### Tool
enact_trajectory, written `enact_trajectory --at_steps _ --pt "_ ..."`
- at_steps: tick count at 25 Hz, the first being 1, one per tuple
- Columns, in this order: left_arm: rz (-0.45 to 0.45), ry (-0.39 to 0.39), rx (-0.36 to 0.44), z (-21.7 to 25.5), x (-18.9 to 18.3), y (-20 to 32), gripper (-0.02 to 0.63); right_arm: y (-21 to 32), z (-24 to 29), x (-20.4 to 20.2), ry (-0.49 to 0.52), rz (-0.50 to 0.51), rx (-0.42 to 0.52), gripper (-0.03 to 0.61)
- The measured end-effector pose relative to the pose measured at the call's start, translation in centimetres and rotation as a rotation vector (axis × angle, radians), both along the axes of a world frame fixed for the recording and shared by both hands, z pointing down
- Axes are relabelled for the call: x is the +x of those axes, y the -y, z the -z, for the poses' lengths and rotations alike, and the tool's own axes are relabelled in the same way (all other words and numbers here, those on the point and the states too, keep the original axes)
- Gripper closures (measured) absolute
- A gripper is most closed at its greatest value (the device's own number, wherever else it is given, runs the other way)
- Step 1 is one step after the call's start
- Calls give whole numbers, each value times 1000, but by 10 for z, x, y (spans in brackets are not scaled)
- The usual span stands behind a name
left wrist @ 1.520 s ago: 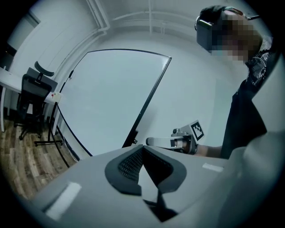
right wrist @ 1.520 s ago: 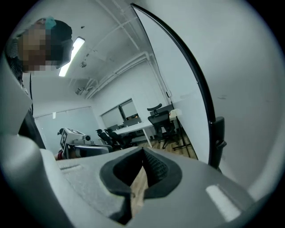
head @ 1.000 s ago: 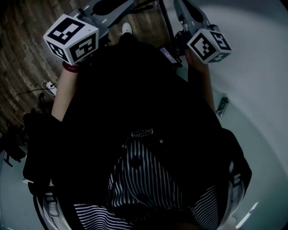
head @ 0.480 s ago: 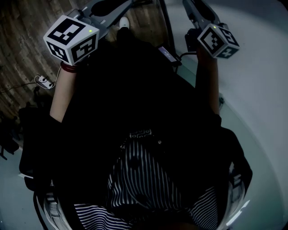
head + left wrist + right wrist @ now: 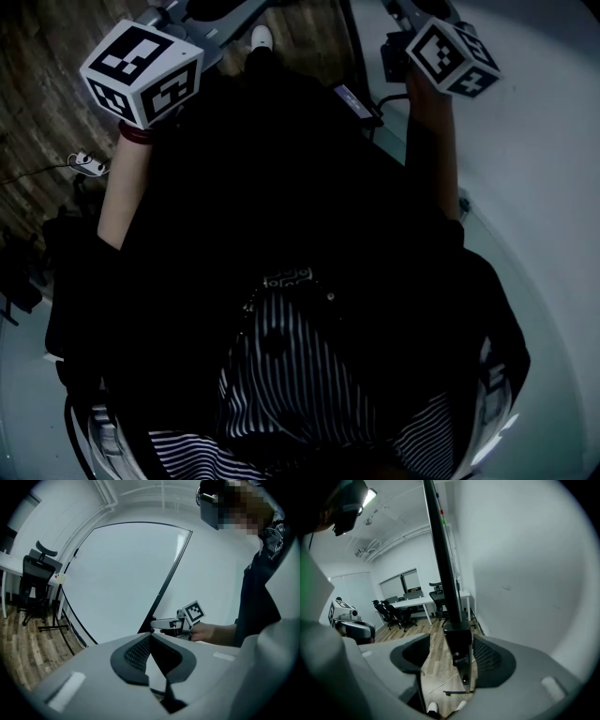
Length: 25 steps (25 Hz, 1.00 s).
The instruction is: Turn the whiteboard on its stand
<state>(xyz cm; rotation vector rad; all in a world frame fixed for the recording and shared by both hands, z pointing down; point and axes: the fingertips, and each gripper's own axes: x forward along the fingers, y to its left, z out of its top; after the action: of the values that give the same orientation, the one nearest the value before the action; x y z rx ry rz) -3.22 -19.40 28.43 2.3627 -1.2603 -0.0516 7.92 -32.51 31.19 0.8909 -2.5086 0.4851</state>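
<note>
Wood-plank floor (image 5: 436, 651), plain white walls (image 5: 405, 557), long white desk (image 5: 412, 603) with black office chairs (image 5: 396, 613) beside it, windows (image 5: 401, 585) behind the desk, bright strip light (image 5: 371, 497) overhead, white ceiling, room dim overall.

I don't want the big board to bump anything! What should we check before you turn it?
1. Whiteboard frame between the right hand-held gripper jaws: ok.
2. Right jaws closed on the frame: not ok; floor shows in a gap on one side.
3. Left hand-held gripper holding the whiteboard: not ok; its jaws are together, empty and off the board.
4. Swing path clear of the office chair: cannot tell.
</note>
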Motion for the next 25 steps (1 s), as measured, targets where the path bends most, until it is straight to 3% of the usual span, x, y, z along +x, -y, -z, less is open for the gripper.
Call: enact_trajectory --at_steps 13,16,19,21,23,25 --pt "-4 11 -18 -14 -1 13 607 17 -17 -22 -39 26 1 295" --pt "-8 13 -16 -14 -2 21 607 24 -16 -31 -47 9 23 295" --pt "-2 12 -20 -23 -6 27 607 26 -25 -45 -86 56 64 307" --pt "2 12 -30 -29 -5 31 607 27 -30 -48 -127 88 88 332" --pt "5 16 -28 -26 -2 36 607 31 -26 -47 -124 87 94 401" --pt "8 17 -25 -22 2 40 607 31 -24 -47 -100 91 87 402"
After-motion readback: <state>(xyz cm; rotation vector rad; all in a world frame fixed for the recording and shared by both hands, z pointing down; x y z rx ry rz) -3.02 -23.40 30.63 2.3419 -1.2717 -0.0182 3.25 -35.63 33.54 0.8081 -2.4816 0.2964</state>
